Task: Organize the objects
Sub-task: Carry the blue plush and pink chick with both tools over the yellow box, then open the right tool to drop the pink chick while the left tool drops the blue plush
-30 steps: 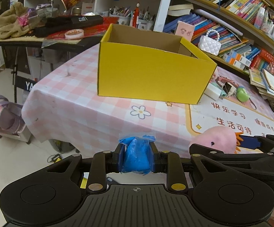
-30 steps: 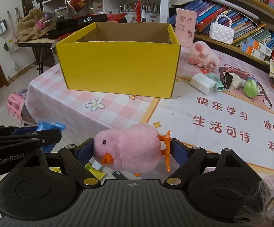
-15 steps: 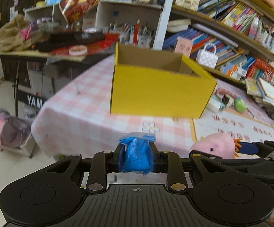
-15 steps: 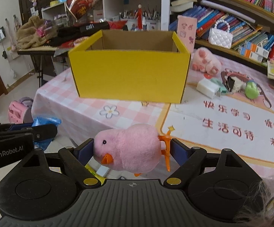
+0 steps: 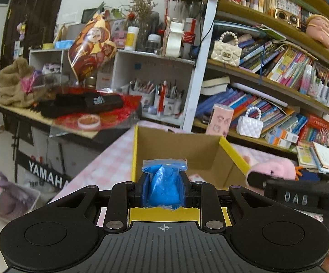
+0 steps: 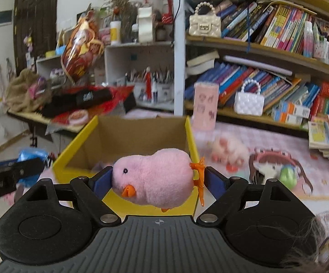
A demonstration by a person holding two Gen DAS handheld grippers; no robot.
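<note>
My left gripper point(image 5: 163, 190) is clamped narrow on a small blue plastic bag point(image 5: 163, 185), its sealed top edge standing up above my pads. My right gripper point(image 6: 158, 179) is spread wide around a pink plush chick point(image 6: 155, 178), the pads pressing its head on one side and its orange feet on the other, with its orange beak pointing down toward me. Both loads hang just in front of the open yellow cardboard box point(image 6: 128, 136), whose near wall sits directly below the chick and whose brown inside is in plain view; from the left view the bag lines up over the box's near edge. The box stands on a pink checked tablecloth point(image 5: 109, 159). To its right on the table lie a pink plush pig point(image 6: 229, 151) and a green ball-like toy point(image 6: 287, 177). Beyond, a white quilted handbag point(image 6: 249, 101) stands on the crowded bookshelf point(image 6: 278, 52), and a cluttered side desk point(image 5: 57, 125) runs off to the left.
</note>
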